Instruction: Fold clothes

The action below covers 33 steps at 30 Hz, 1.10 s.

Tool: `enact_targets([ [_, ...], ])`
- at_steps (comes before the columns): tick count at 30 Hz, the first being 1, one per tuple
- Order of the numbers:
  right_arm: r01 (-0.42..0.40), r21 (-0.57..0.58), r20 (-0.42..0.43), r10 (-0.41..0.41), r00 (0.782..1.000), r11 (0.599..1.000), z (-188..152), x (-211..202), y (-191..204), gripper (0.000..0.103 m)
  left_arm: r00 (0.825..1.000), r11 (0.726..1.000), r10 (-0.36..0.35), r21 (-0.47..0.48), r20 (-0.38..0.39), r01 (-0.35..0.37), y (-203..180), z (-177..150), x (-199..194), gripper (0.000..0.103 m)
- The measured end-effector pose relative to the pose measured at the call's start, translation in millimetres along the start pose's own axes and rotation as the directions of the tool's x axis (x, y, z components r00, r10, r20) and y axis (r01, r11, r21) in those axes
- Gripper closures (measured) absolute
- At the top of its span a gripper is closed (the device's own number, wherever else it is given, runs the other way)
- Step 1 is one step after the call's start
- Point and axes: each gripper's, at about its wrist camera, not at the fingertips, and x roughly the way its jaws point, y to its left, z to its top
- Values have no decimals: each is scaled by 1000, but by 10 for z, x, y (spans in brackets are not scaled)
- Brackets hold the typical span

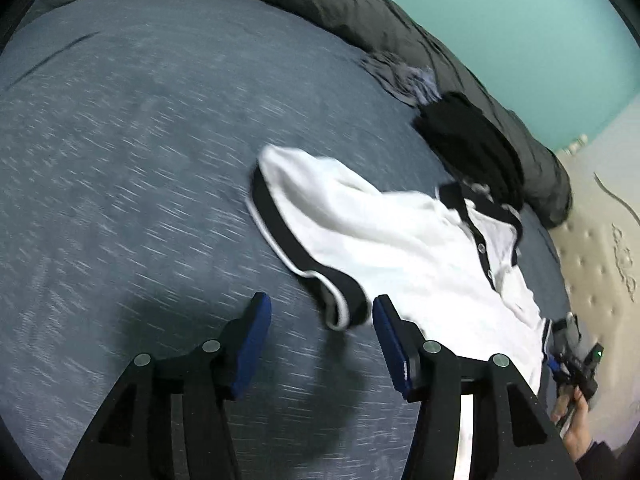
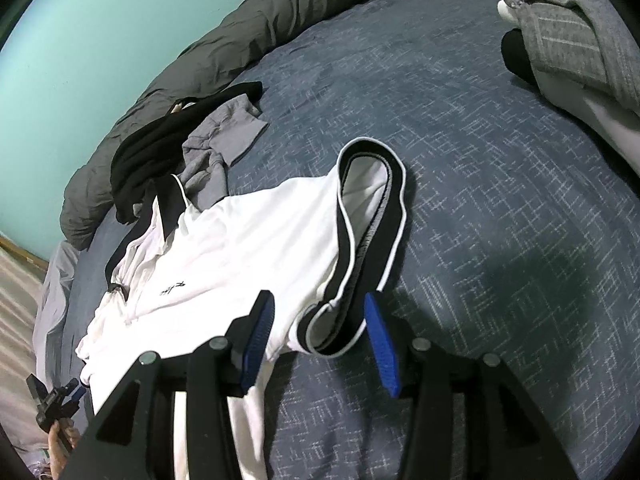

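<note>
A white polo shirt (image 1: 400,240) with black trim lies spread on the blue bed cover (image 1: 140,160), its buttoned collar toward the grey rolled duvet (image 1: 360,12) that runs along the turquoise wall (image 1: 520,32). One black-banded sleeve cuff (image 2: 372,216) stretches out over the bed cover, its opening loose and raised.

The left hand-held gripper (image 1: 322,336) hangs over the bed with its jaws parted and nothing pressed between them. The tip of the black-and-white cuff lies in the gap, close to the right-side blue pad (image 1: 390,344); the left wrist view is smeared by motion, so whether cloth brushes that pad cannot be told.

The right hand-held gripper (image 2: 318,336) also stands with jaws apart over the shirt. The end of the cuff sits between its blue pads (image 2: 380,344), and neither pad appears to pinch it. The left-side pad rests just over the white body of the shirt.

Beyond the collar, a black garment (image 2: 160,148) is heaped against the duvet, and a grey-blue garment (image 2: 224,136) lies crumpled just beside it, touching the shirt's shoulder. In the far corner of the right wrist view, a grey patterned cloth (image 2: 572,36) is bunched at the bed's edge.

Each view catches the other hand (image 1: 576,420) at its lower border, wrapped round a black handle, beside the pale quilted mattress side (image 1: 600,260)
</note>
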Motion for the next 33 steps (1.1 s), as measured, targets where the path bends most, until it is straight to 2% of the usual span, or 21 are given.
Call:
enact_targets([
  [2,-3,3,-3,3,1000,1000,-6,9,9,55,1000,1000,-11,0,-10,11,-49,-38,89,47],
  [3,-5,4,-4,5,1000,1000,-8,13,14,55,1000,1000,-9,7,-11,9,-69,-51,123,50],
  [4,-7,5,-4,7,1000,1000,-9,17,20,55,1000,1000,-8,13,-13,8,-88,-62,156,57],
  [5,-11,5,-3,11,1000,1000,-7,19,27,55,1000,1000,-9,19,-17,9,-104,-67,188,75],
  [6,-15,6,-1,15,1000,1000,-4,22,33,55,1000,1000,-9,26,-20,10,-120,-73,216,81],
  [7,-17,7,-1,17,1000,1000,0,26,37,55,1000,999,-5,36,-17,5,-132,-82,221,82],
  [9,-20,8,-1,20,1000,1000,10,35,42,56,1000,998,7,58,-9,-6,-154,-98,204,99],
  [11,-21,6,1,21,1000,1000,19,38,47,55,1000,996,21,82,0,-21,-172,-111,166,99],
  [14,45,5,-3,-45,999,999,25,52,33,55,999,994,36,98,29,-38,-166,-120,49,99],
  [16,39,23,-6,-39,999,999,15,61,-17,56,998,994,40,102,43,-44,-151,-106,-12,99],
  [18,0,8,-17,1,1000,1000,-5,79,-31,72,998,993,48,110,46,-53,-132,-108,-54,99],
  [20,-10,-55,-19,9,1000,998,-42,73,26,93,997,991,57,118,44,-62,-124,-102,-62,99],
  [22,-25,-83,-27,22,999,996,-70,73,54,100,997,990,65,120,43,-70,-106,-94,-69,99],
  [29,33,-58,38,-31,999,998,99,-208,-208,102,995,988,96,121,35,-100,-24,-55,-86,100],
  [33,106,-66,6,-105,994,992,92,-182,-401,102,994,989,106,102,28,-108,34,-67,-93,100],
])
